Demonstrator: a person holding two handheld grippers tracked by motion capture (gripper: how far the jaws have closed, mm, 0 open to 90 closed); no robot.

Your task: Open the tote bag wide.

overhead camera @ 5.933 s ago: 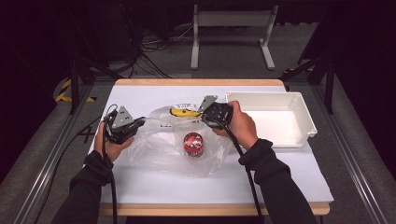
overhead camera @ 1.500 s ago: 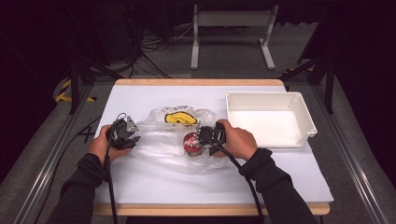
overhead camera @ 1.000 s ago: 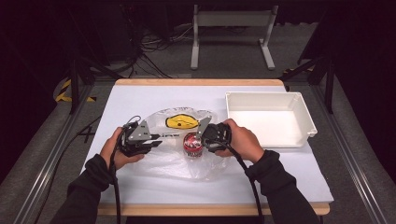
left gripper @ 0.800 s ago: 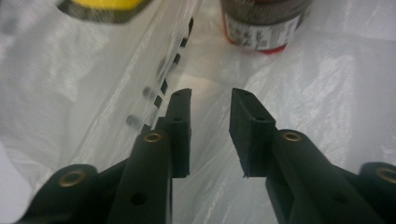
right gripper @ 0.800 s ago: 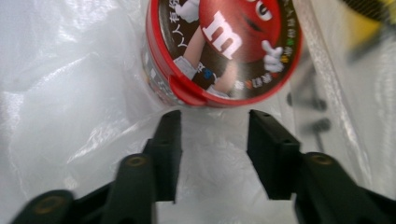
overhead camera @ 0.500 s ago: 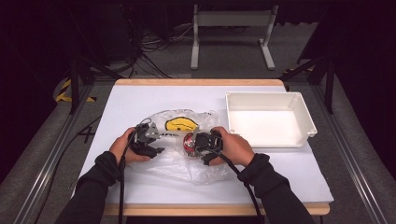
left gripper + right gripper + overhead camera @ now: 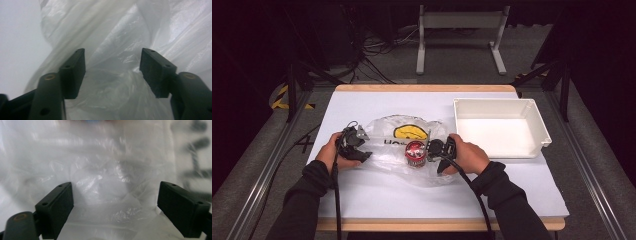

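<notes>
Lying flat in the middle of the white table [image 7: 362,200] is a thin clear plastic bag [image 7: 397,167] with a yellow smiley face [image 7: 410,132] printed on it. A small red can [image 7: 414,152] sits at the middle of the bag, and it is hard to tell if it is inside the bag or on top of it. The left gripper [image 7: 353,145] is held low at the bag's left edge. In the left gripper view its two black jaws stand apart, with crinkly plastic bunched up in the gap between them, and they are not squeezing it. The right gripper [image 7: 435,149] is just beside the can, on the can's right side, down on the bag. In the right gripper view its jaws are spread wide, with wrinkled plastic lying between them and some blurry dark print off to the right. Both hands wear dark sleeves [image 7: 507,200], and a black cable [image 7: 335,200] runs back from each gripper. A white tray [image 7: 542,140] sits near the bag on the right side of the table.
</notes>
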